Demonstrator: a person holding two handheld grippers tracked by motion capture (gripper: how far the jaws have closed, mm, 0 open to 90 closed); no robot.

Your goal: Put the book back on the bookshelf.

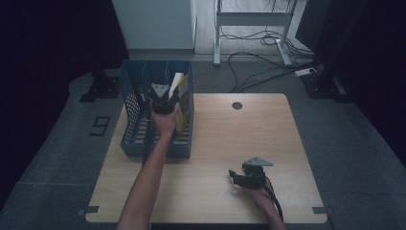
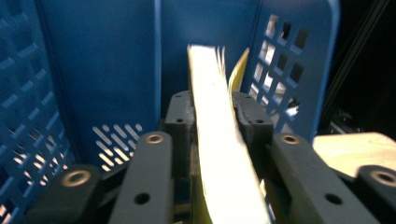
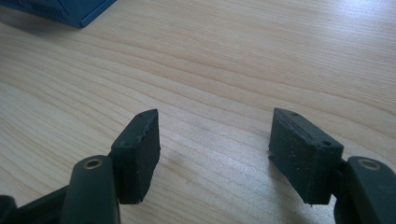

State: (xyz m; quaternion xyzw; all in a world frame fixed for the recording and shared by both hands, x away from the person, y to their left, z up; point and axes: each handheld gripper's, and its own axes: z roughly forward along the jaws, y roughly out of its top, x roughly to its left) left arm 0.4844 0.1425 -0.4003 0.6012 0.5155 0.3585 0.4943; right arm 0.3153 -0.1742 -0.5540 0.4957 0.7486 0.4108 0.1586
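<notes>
A blue slotted file rack (image 1: 136,120) stands at the table's far left corner. A book with a yellow cover and white pages (image 1: 182,108) stands upright in its rightmost compartment. My left gripper (image 1: 165,98) reaches into the rack from the near side. In the left gripper view the book (image 2: 210,79) runs straight between the jaws, both pads lying against its sides, with the rack's walls (image 2: 107,70) behind. My right gripper (image 1: 234,175) rests low over the wooden table (image 1: 239,139) at the near right. Its jaws (image 3: 215,126) stand wide apart over bare wood (image 3: 233,56), holding nothing.
A dark round cable hole (image 1: 237,105) sits near the table's far edge. A corner of the blue rack (image 3: 70,11) lies beyond the right gripper. On the floor behind are a white desk frame (image 1: 249,19) and loose cables (image 1: 268,62).
</notes>
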